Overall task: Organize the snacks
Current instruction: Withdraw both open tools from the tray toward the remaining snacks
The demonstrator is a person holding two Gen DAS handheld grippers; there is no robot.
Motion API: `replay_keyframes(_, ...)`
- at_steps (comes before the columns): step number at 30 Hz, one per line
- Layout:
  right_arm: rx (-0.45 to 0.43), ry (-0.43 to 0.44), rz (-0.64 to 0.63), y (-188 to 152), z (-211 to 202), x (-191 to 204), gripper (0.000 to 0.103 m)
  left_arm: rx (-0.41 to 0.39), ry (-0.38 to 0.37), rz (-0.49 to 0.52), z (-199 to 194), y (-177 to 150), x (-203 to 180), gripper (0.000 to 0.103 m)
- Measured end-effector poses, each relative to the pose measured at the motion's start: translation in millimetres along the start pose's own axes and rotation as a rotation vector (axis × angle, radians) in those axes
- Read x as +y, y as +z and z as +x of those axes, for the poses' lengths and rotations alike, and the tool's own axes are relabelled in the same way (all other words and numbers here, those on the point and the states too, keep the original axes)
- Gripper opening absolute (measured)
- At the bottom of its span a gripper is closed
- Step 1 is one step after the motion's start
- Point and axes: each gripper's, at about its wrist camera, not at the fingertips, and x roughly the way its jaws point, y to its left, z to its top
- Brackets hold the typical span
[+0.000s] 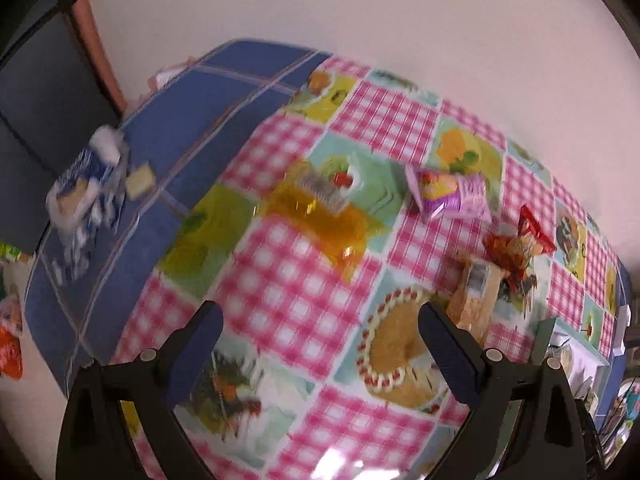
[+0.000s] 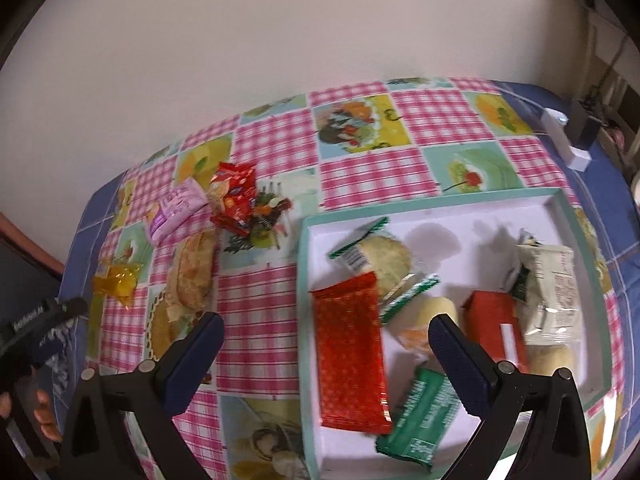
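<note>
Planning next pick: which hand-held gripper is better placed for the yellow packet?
Left. The left hand-held gripper is open, facing the yellow packet; the right one hangs over the tray.

A bench (image 2: 276, 344) carries a pink-checked cloth (image 1: 288, 288) with fruit and cake pictures over a blue cloth (image 1: 208, 104). Behind it stands a plain pale wall (image 2: 280, 32). A small white box (image 2: 564, 136) sits at the far right corner.

table (image 2: 372, 168): checked cloth | on it: tray (image 2: 440, 208), purple packet (image 2: 176, 208), yellow wrapper (image 2: 116, 280)
</note>
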Motion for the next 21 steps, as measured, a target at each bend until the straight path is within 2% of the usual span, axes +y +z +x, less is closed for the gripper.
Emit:
replay_keyframes(3, 0.016, 0.019, -0.031, 3.4, 8.1, 11.4, 0.103, -0.011, -0.017, 0.041, 3.9, 12.6, 2.2, 0.098)
replay_keyframes(6, 0.021, 0.047, -0.038, 11.0, 13.3, 24.6, 0.103, -0.012, -0.073, 0.055, 5.4, 29.3, 6.4, 0.098)
replay_keyframes(11, 0.043, 0.069, -0.08, 32.7, 20.0, 61.6, 0.103, -0.019, -0.056, 0.136, 8.0, 50.6, 11.4, 0.098)
replay_keyframes(17, 0.111, 0.076, -0.09, 52.1, 44.5, 97.4, 0.103, 0.072, -0.088, 0.137, 37.8, 63.8, 18.0, 0.098)
replay_keyframes(21, 0.183, 0.055, -0.093, 49.9, 75.2, 114.2, 0.103, 0.14, -0.134, 0.062, 61.6, 68.1, 25.0, 0.098)
